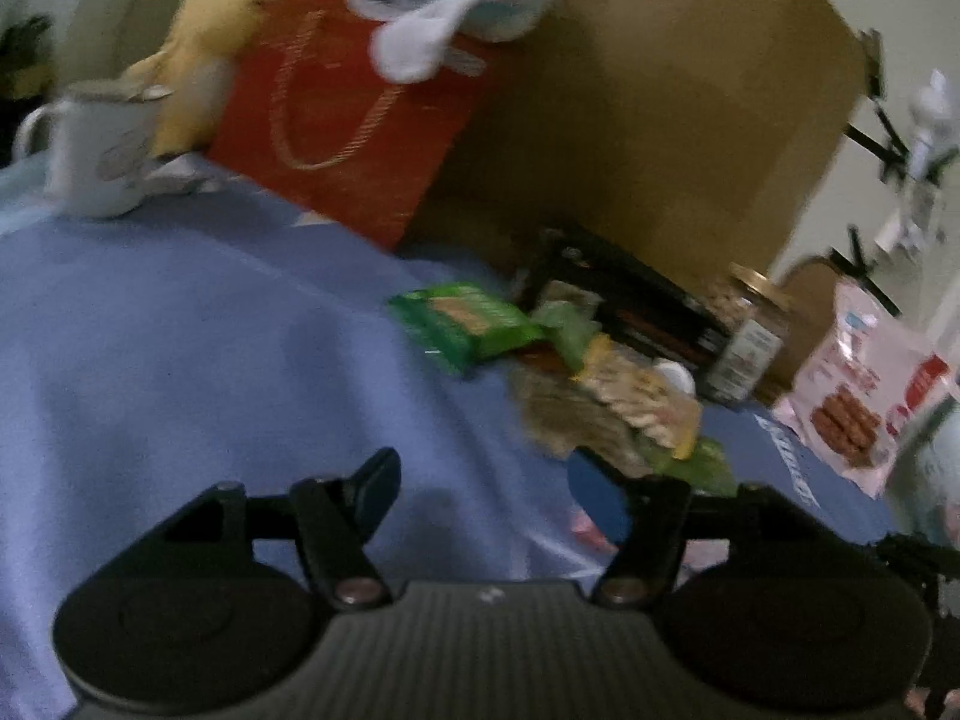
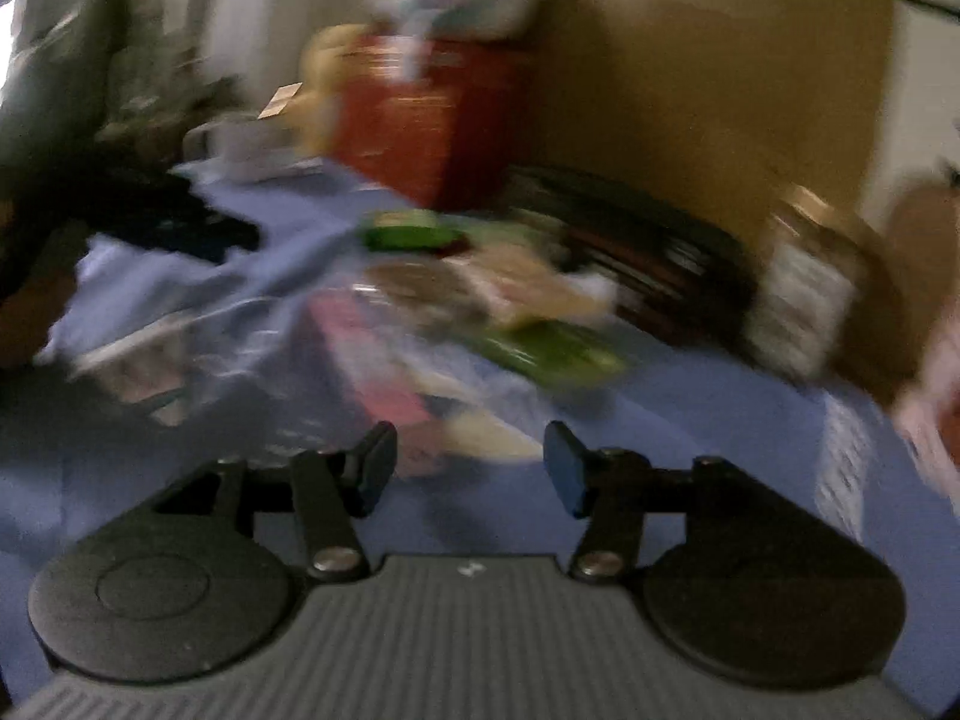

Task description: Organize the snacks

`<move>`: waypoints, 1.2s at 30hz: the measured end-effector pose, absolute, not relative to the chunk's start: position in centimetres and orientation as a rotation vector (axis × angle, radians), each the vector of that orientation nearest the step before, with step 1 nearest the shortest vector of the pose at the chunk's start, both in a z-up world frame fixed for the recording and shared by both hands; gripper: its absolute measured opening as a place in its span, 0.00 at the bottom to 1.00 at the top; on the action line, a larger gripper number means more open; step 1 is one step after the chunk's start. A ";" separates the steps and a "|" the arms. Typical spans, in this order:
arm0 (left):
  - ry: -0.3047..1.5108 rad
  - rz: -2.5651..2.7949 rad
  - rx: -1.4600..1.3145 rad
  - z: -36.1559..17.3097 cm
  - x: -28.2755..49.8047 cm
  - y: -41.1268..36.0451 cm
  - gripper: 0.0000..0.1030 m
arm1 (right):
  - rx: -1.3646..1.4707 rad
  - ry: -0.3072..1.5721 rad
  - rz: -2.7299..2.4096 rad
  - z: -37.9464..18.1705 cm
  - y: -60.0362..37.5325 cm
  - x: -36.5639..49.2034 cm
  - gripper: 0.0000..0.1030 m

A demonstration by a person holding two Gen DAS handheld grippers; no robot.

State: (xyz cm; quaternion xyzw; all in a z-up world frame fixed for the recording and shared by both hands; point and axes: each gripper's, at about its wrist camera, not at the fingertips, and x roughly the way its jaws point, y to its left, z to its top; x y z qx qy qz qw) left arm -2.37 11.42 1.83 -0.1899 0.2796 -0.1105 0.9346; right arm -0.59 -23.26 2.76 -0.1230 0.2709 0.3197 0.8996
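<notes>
A pile of snack packets lies on a blue cloth (image 1: 180, 330): a green biscuit pack (image 1: 465, 324), a clear bag of crackers (image 1: 624, 402), and a pink and white cookie bag (image 1: 864, 396) to the right. A glass jar (image 1: 750, 336) with a gold lid stands behind them. My left gripper (image 1: 486, 492) is open and empty, just left of the pile. The right wrist view is blurred: my right gripper (image 2: 471, 468) is open and empty before a clear plastic bag (image 2: 384, 372), a green packet (image 2: 552, 348) and the jar (image 2: 810, 294).
A white mug (image 1: 96, 144), a yellow plush toy (image 1: 210, 42) and a red gift bag (image 1: 360, 120) stand at the back left. A cardboard box (image 1: 660, 120) and a dark flat box (image 1: 630, 300) sit behind the snacks.
</notes>
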 end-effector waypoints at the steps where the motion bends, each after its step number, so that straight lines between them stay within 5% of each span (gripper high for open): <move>1: 0.574 -0.245 -0.378 2.0 -2.3 10.7 0.62 | -0.216 0.571 0.641 2.9 -24.0 -0.6 0.55; 9: 0.649 -0.310 -0.320 1.3 -0.1 5.8 0.54 | -0.130 0.624 0.725 2.8 -22.8 -1.7 0.53; 11: 0.686 -0.347 -0.344 0.6 0.0 5.4 0.48 | -0.147 0.631 0.729 2.5 -21.8 -1.6 0.48; 13: 0.684 -0.347 -0.335 0.6 -0.7 5.0 0.48 | -0.162 0.659 0.740 1.9 -20.7 -0.9 0.31; 19: 0.681 -0.330 -0.355 2.1 -2.0 5.2 0.47 | -0.151 0.638 0.702 1.9 -20.1 0.1 0.26; 33: 0.512 -0.337 -0.241 11.7 14.2 0.4 0.48 | -0.138 0.368 0.542 7.6 -20.5 14.2 0.29; 36: 0.515 -0.324 -0.218 10.7 18.0 -1.1 0.60 | -0.124 0.380 0.488 6.7 -20.1 18.1 0.35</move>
